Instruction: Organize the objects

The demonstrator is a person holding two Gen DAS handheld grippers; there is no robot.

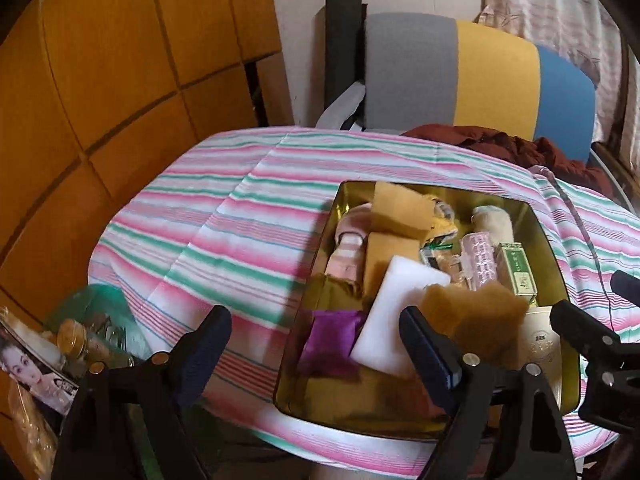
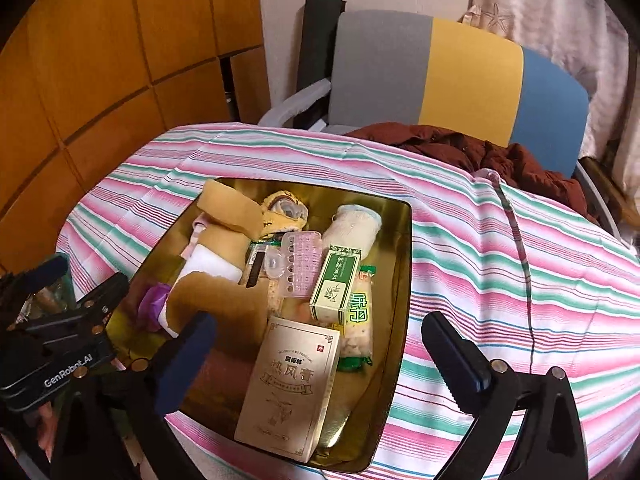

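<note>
A gold tin [image 1: 552, 240] [image 2: 406, 240] stands on the striped cloth, filled with small things. In it lie a white sponge [image 1: 396, 312], a purple pouch [image 1: 328, 340], a brown sponge [image 1: 476, 320], a green box [image 1: 518, 268] [image 2: 336, 284], a pink plastic roller [image 2: 302, 268], a snack packet [image 2: 358, 320] and a beige box [image 2: 292, 384]. My left gripper [image 1: 316, 344] is open over the tin's near left edge, holding nothing. My right gripper [image 2: 324, 346] is wide open above the beige box, its fingers clear of it. Each gripper shows at the edge of the other's view.
The striped tablecloth [image 1: 224, 216] covers a round table. A chair [image 2: 460, 76] with a grey, yellow and blue back holds a maroon garment [image 2: 472, 148] behind it. Wooden panels [image 1: 100, 80] rise on the left. Bottles and a printed packet [image 1: 36, 364] sit low left. A thin cable [image 2: 524, 264] crosses the cloth.
</note>
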